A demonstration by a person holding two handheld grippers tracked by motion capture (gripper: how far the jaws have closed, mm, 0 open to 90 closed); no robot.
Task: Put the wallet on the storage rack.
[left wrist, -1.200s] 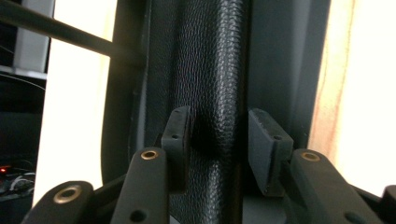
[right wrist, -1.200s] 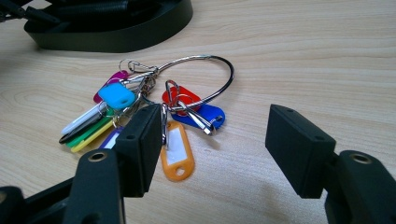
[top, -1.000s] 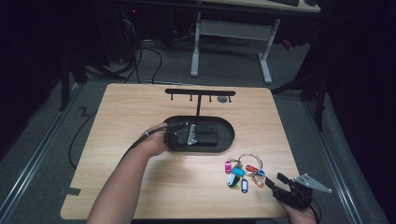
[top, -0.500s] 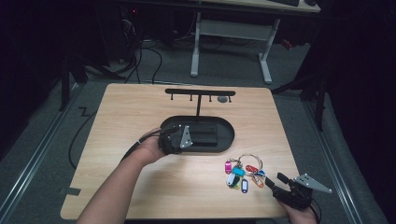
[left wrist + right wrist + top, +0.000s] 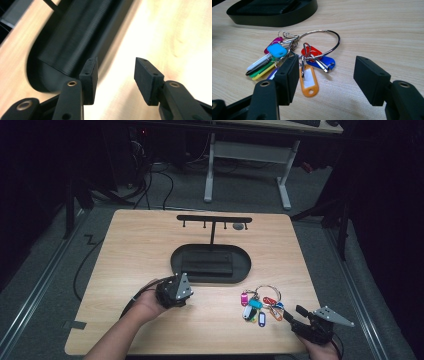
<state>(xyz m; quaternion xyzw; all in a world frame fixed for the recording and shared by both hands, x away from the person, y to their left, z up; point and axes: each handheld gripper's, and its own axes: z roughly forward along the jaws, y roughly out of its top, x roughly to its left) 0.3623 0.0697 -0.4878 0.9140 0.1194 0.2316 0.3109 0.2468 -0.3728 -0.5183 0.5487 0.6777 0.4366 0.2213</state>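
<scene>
A metal ring of keys with several coloured tags (image 5: 260,306) (image 5: 297,60) lies on the wooden table (image 5: 135,250), right of centre near the front. My right gripper (image 5: 299,316) (image 5: 324,82) is open, just right of the bunch, and its jaws point at it with nothing between them. The black oval stand base (image 5: 210,262) (image 5: 65,42) sits mid-table, with an upright post and a hook bar (image 5: 214,219) behind it. My left gripper (image 5: 175,290) (image 5: 115,75) is open and empty, just off the base's front-left edge.
One small grey object (image 5: 239,226) hangs at the right end of the hook bar. A cable (image 5: 80,270) trails over the table's left edge. Dark floor, cables and the legs of a white desk (image 5: 245,165) lie beyond the far edge.
My left gripper has pulled back from over the black base toward the table's front, down and to the left. The right gripper and the keys have stayed put.
</scene>
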